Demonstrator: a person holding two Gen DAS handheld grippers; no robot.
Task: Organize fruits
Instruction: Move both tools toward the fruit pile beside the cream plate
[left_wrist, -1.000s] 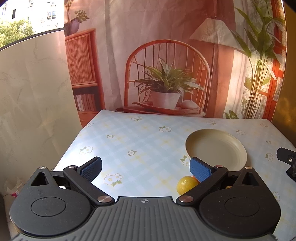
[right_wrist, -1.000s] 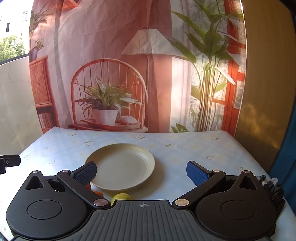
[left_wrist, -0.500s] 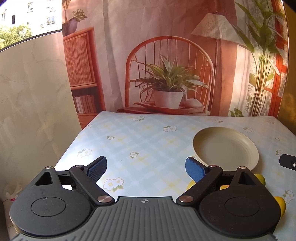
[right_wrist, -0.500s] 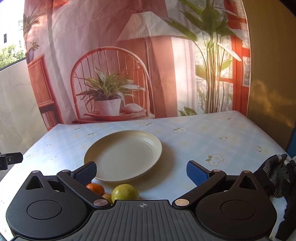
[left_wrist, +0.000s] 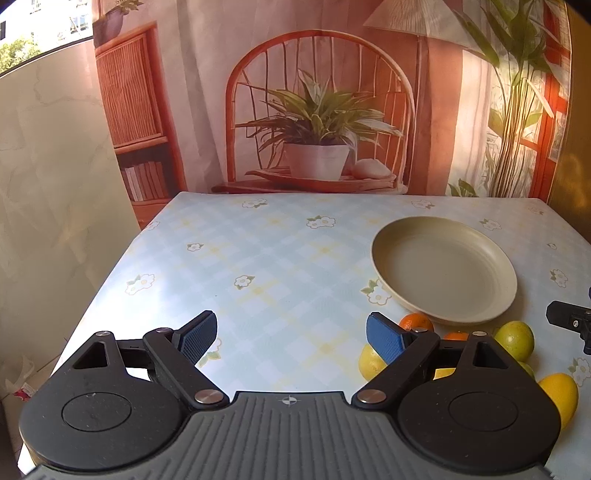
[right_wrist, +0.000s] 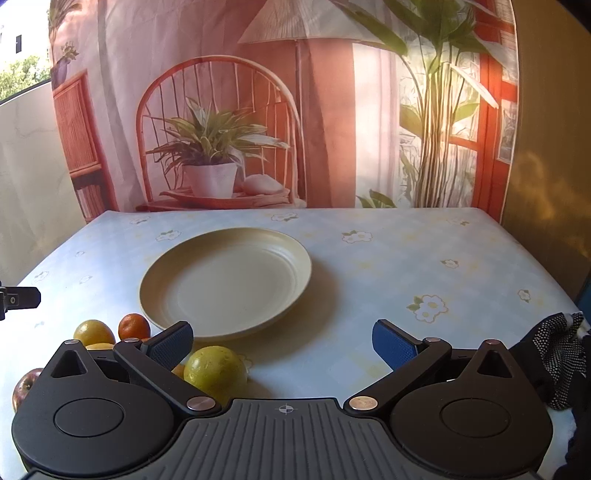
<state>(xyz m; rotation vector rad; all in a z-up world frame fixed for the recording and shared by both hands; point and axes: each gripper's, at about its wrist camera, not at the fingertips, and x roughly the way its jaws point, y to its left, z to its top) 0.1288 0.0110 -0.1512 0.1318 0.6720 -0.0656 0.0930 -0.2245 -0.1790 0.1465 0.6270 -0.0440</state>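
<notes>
the cream plate (right_wrist: 225, 282) sits bare on the flower-print tablecloth (right_wrist: 388, 266), and every fruit lies on the cloth off the plate's near rim. just beside that rim, a small orange (right_wrist: 134, 326) rests close to the plate's near-left edge, a yellow-green citrus (right_wrist: 215, 371) lies a little nearer the camera than the plate, and a yellow fruit (right_wrist: 94, 332) sits left of the orange, farther from the plate. a red apple (right_wrist: 24, 386) is farthest out, well left of the plate at the frame's edge. the right gripper (right_wrist: 282, 341) hangs over bare cloth just this side of the plate, fingers spread wide with nothing between them. the left gripper (left_wrist: 291, 334) is well to the left of the plate, its jaws closing yet still wide, only tablecloth between the blue pads (left_wrist: 384, 339). a speckled dark glove (right_wrist: 554, 354) lies to the plate's right, near the table edge.
</notes>
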